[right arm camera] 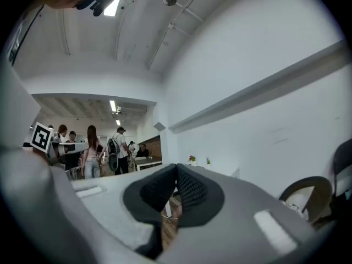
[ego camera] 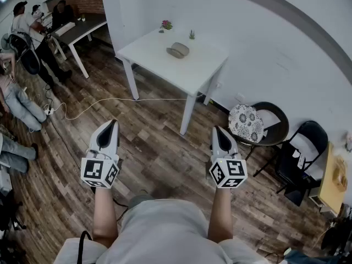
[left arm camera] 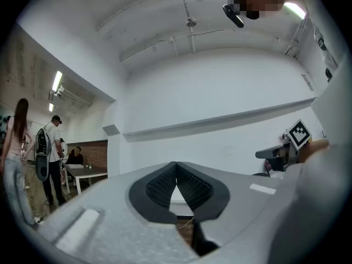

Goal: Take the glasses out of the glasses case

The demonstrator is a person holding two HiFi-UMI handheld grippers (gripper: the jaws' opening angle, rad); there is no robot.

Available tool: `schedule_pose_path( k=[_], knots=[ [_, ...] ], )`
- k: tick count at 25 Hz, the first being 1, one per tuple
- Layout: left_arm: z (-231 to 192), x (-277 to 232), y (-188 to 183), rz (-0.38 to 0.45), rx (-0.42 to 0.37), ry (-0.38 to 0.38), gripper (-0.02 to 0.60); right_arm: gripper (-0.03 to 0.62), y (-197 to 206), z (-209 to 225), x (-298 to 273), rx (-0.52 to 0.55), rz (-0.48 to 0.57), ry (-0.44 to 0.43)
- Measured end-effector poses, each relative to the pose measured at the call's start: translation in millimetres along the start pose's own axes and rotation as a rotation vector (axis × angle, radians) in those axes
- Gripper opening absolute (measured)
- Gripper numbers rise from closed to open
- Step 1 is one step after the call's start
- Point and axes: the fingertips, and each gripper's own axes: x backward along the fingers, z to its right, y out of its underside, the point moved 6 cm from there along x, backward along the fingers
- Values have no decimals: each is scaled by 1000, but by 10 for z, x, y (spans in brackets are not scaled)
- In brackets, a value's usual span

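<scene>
A grey glasses case (ego camera: 178, 50) lies closed on a small white table (ego camera: 159, 59) by the wall, well ahead of me. My left gripper (ego camera: 114, 122) and right gripper (ego camera: 215, 129) are held low over the wooden floor, both far short of the table. Each has its jaws shut with nothing between them; the left gripper (left arm camera: 176, 164) and the right gripper (right arm camera: 176, 166) show their dark pads meeting at the tips. No glasses are visible.
Two tiny potted plants (ego camera: 166, 25) stand at the table's far edge. A round chair with a patterned cushion (ego camera: 246, 122) and a black folding chair (ego camera: 300, 153) sit to the right. Several people and a desk (ego camera: 77, 29) are at the far left. A white cable (ego camera: 110, 100) runs across the floor.
</scene>
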Motion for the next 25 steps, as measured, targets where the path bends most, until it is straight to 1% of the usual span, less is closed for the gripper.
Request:
schedule_pose_path(
  k=[12,17,25],
  knots=[
    [-4,-19,-30,7,-9,0,9,3,-46,-19,-40,2,9,-14],
    [18,-3,-21,7,-10,1,9,3,-34,-63,-36,26,8,-42],
    [68,-67,2,-5,-18,13,9,3,1,13,-18,-2,5,-18]
  ],
)
